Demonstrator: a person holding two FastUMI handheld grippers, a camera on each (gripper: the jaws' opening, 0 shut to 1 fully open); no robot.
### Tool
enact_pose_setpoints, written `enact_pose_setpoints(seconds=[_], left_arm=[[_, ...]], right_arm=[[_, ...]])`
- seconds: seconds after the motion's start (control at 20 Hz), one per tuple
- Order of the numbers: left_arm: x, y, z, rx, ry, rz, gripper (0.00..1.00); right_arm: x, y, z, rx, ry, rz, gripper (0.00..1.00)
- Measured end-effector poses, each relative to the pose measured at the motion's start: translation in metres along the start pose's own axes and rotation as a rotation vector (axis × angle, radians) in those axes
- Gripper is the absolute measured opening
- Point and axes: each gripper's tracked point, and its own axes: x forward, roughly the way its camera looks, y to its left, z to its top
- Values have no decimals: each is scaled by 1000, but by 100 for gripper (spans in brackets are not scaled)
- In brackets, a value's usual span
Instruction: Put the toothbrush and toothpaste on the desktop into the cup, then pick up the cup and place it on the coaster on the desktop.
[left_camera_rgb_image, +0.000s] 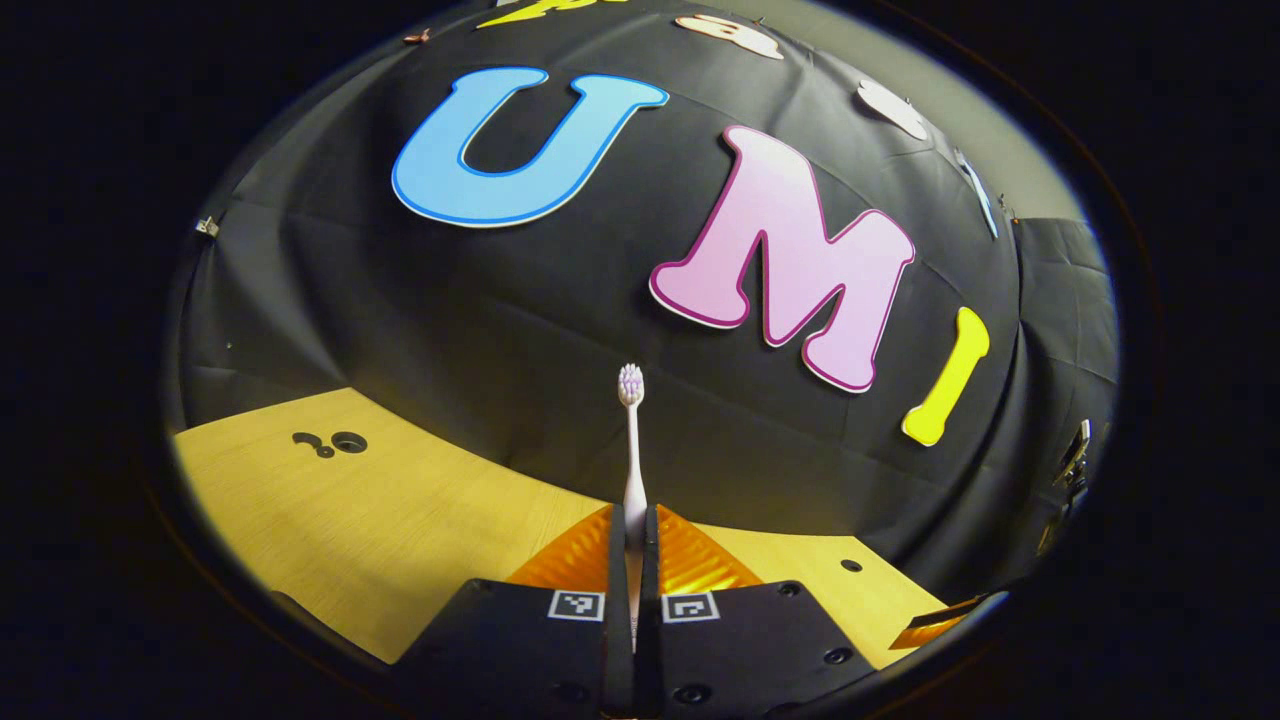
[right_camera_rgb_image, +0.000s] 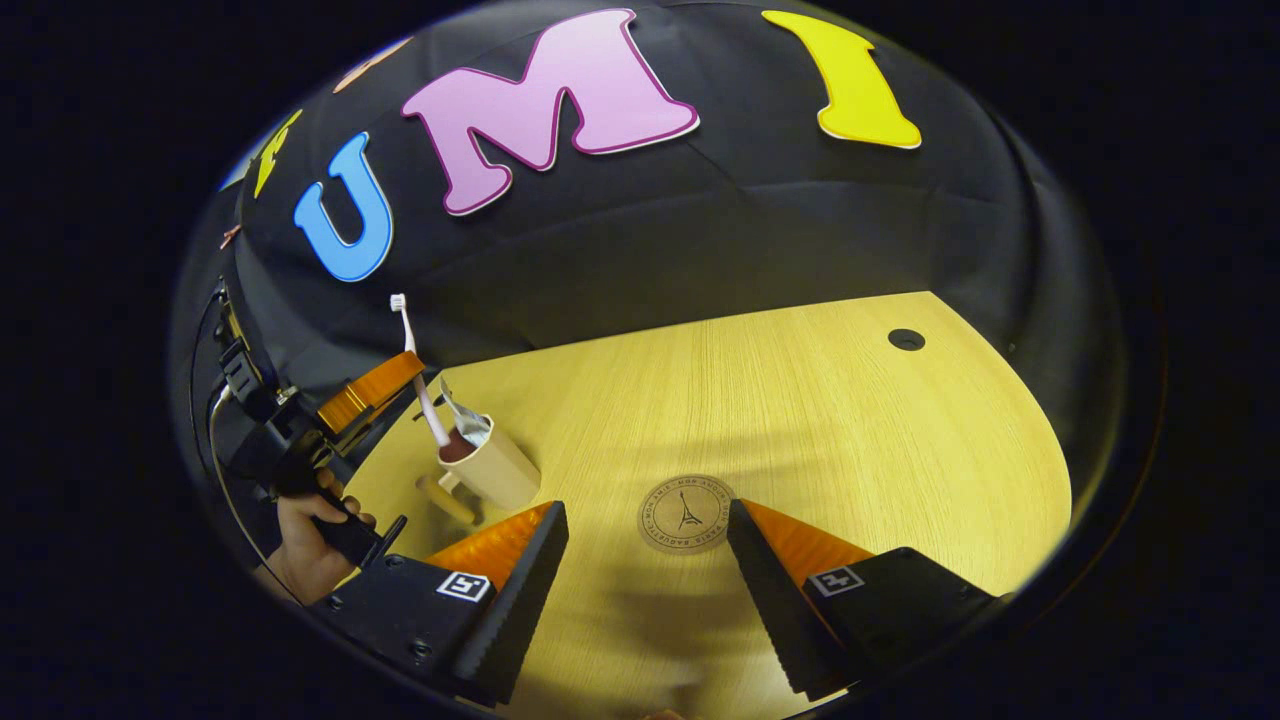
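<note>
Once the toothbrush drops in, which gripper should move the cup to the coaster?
Right, probably. The right gripper is open and empty, with the coaster between its fingers and the cup just beside it. The left gripper is shut on the toothbrush.

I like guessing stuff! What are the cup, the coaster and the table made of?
Cup: probably matte plastic or ceramic, with a plain cream wall and no shine. Coaster: looks like wood or cork, a tan disc with a dark printed ring. Table: pale wood or wood-look laminate, with fine straight grain lines.
</note>
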Motion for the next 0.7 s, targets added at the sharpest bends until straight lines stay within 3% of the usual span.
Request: enact_pose_setpoints(seconds=[0.3, 0.4, 0.45, 0.6, 0.7], left_arm=[[0, 5, -24, 56, 31, 0, 12], [-5, 2, -28, 67, 43, -6, 21], [-7, 2, -31, 75, 56, -7, 28], [-21, 1, -36, 93, 108, -11, 76], [-31, 1, -35, 132, 141, -10, 91]], right_arm=[[0, -9, -13, -22, 27, -30, 98], [0, -8, -17, -13, 31, -32, 99], [-1, -8, -17, -10, 29, -32, 98], [-6, -8, -13, -15, 14, -32, 98], [-10, -11, -11, -20, 7, -34, 98]])
